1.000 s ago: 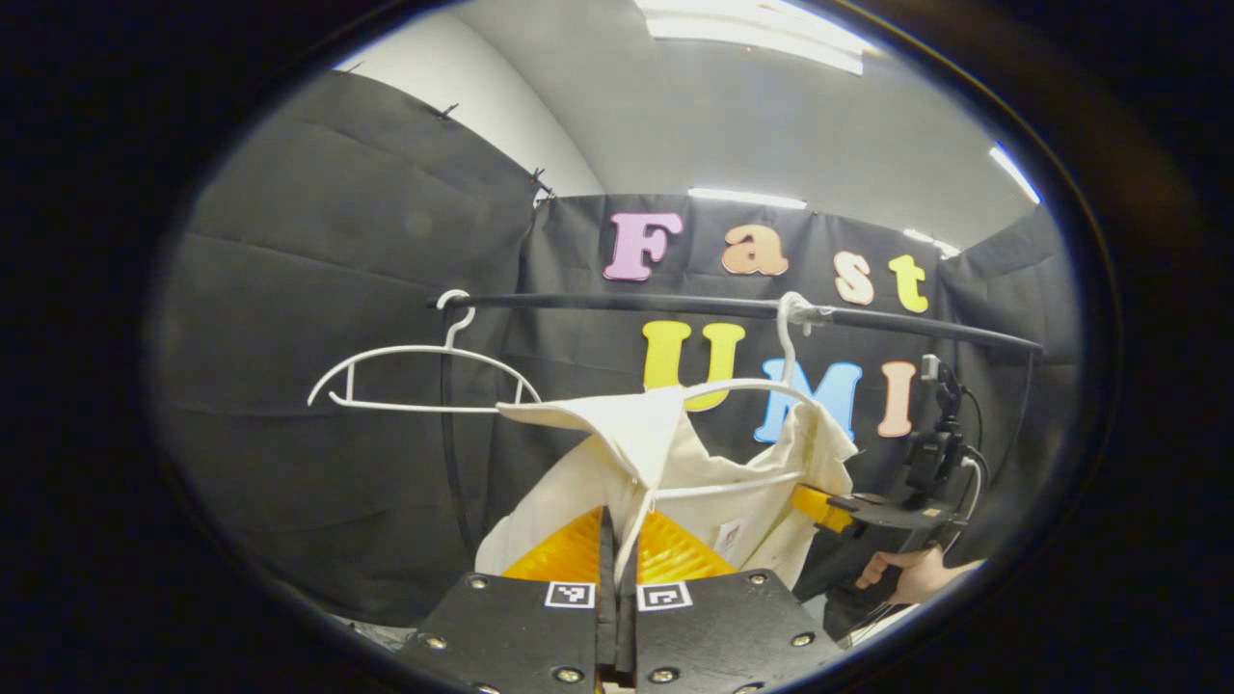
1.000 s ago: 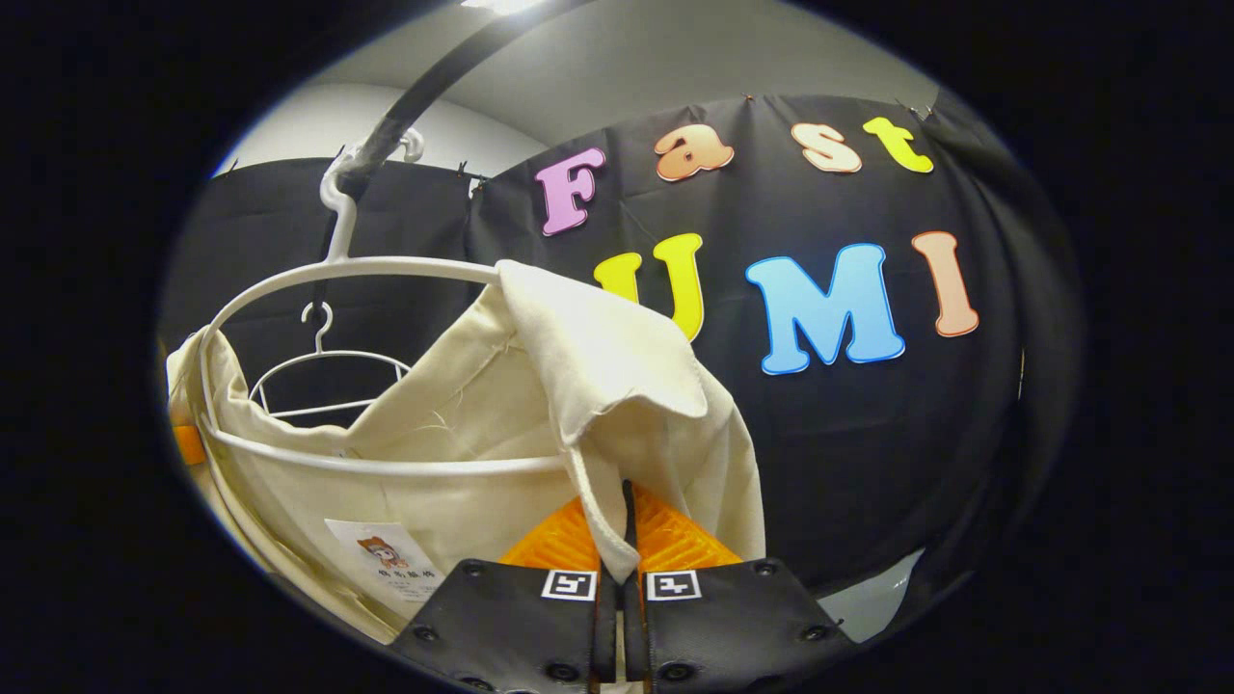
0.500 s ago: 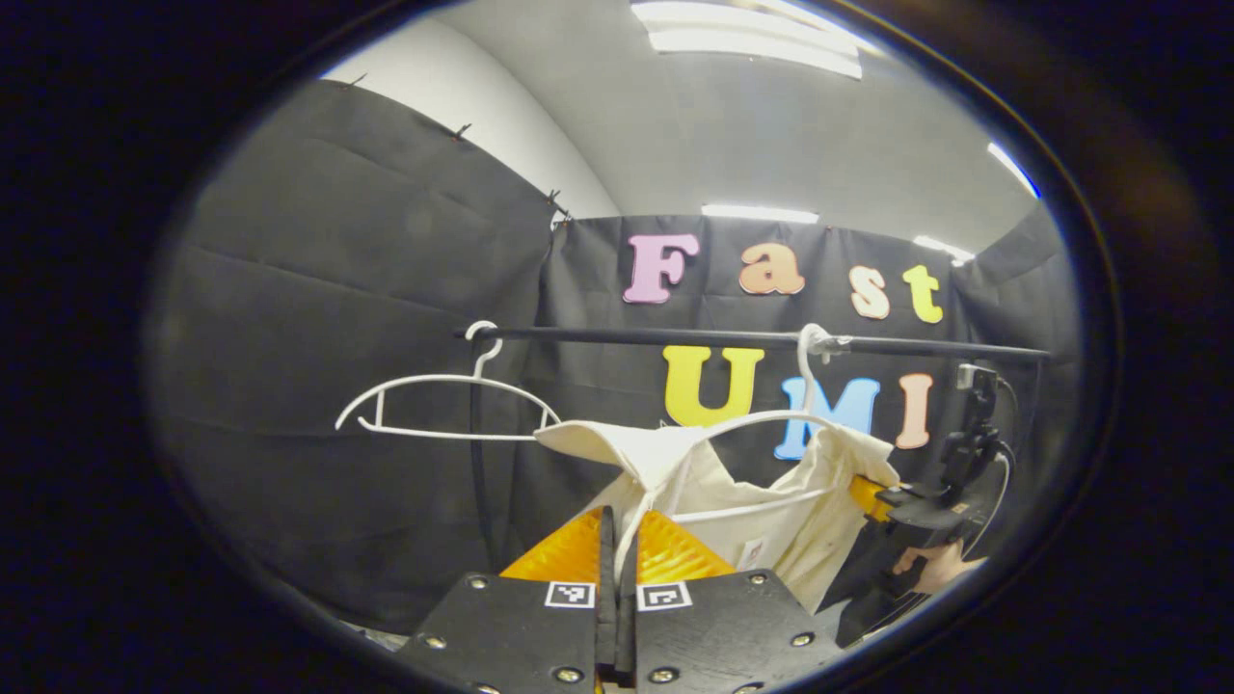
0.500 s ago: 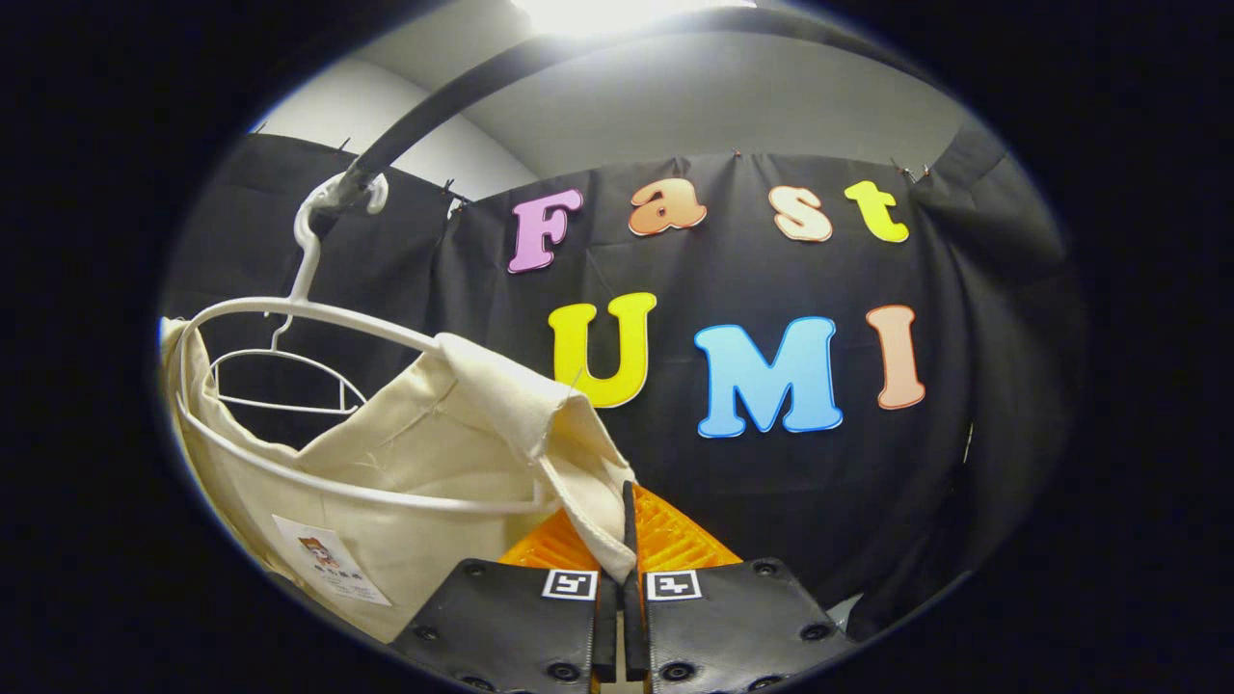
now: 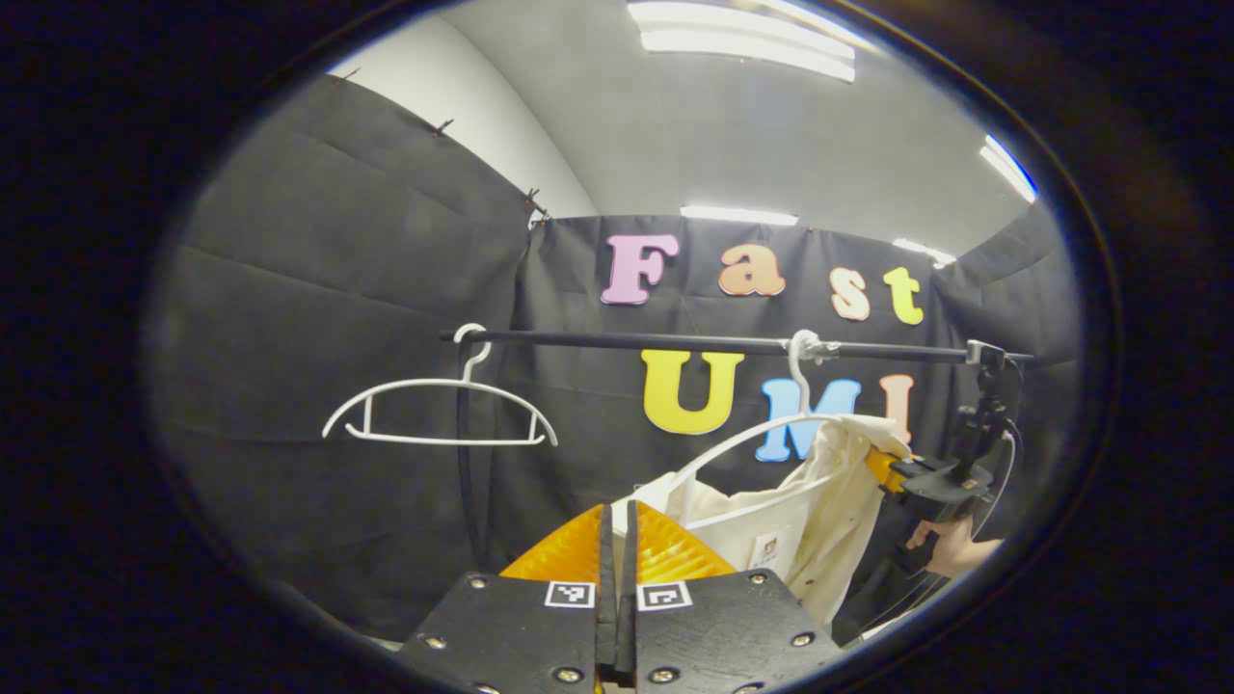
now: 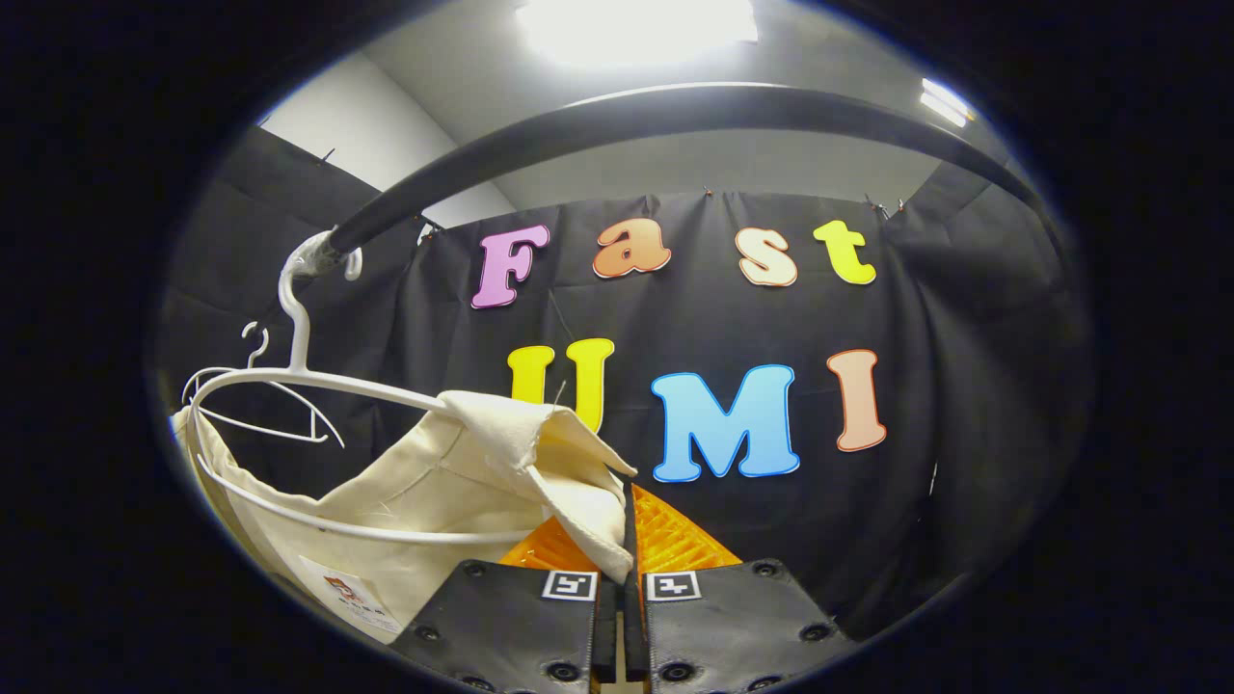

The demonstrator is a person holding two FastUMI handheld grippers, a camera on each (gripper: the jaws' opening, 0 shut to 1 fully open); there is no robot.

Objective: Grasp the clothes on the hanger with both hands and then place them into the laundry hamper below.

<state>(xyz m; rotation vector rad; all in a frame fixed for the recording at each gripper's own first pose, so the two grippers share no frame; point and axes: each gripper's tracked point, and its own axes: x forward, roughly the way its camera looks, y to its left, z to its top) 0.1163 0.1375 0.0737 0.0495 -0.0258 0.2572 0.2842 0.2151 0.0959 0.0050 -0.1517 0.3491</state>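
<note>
A: Where is the cream cotton garment [image 5: 819, 501]?

B: In the left gripper view it hangs at about four o'clock of the scene, draped on a white plastic hanger [image 5: 771, 434] whose hook sits on the black horizontal rail [image 5: 675, 341]; in the right gripper view the same cloth [image 6: 424, 482] lies at about eight o'clock, a folded corner reaching to the fingers.

A: And the left gripper [image 5: 617, 540]?

B: Its fingers stand together with a thin edge of the cream cloth pinched between them; the cloth runs from there toward three o'clock.

A: The right gripper [image 6: 627, 540]?

B: Its fingers are clamped on the folded corner of the garment; from the left gripper view that gripper [image 5: 892, 469] shows at three o'clock, touching the garment's far shoulder, with a hand [image 5: 950, 549] holding it from below.

A: Anything else round about?

B: A second white hanger [image 5: 439, 410], bare, hangs on the rail at nine o'clock, well apart from the first; a small printed label [image 5: 768, 549] shows on the cloth; ceiling lights [image 5: 742, 39] glow at twelve o'clock.
</note>
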